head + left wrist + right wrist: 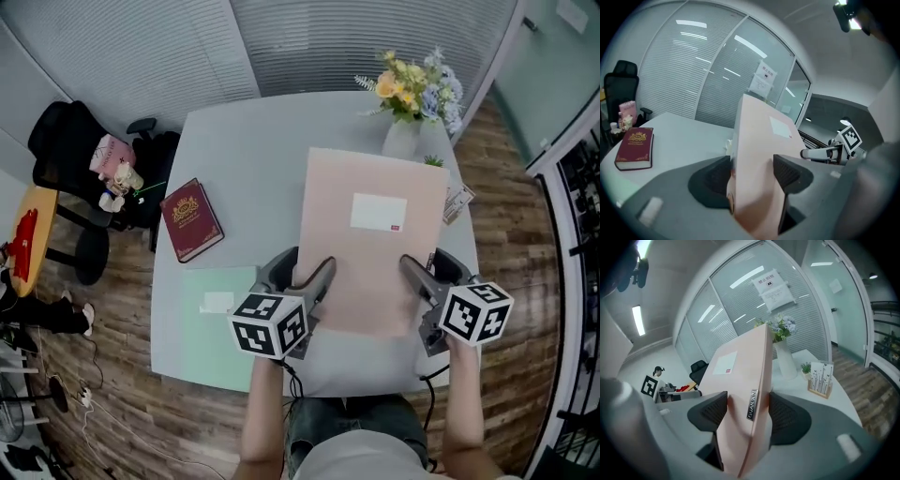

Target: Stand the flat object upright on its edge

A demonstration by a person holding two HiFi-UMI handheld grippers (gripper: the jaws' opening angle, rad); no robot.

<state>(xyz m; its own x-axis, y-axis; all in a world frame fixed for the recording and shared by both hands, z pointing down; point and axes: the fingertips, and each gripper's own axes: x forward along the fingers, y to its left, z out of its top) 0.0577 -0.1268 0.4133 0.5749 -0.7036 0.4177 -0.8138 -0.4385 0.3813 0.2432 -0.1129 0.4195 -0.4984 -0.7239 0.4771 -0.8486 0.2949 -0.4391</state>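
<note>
A large flat pink folder (375, 253) with a white label (379, 212) is held over the grey table (244, 141) by its near end. My left gripper (302, 270) is shut on its near left edge, one pad on each face. My right gripper (431, 272) is shut on its near right edge in the same way. In the left gripper view the folder (757, 150) runs up and away from between the jaws of my left gripper (752, 176). In the right gripper view the folder (740, 376) does the same from my right gripper (745, 411). Its far edge may touch the table; I cannot tell.
A dark red book (191, 220) lies at the table's left side, and a pale green folder (217, 323) lies near the front left. A vase of flowers (412, 94) and a small card stand (458, 200) stand at the far right. A black chair (66, 141) stands left of the table.
</note>
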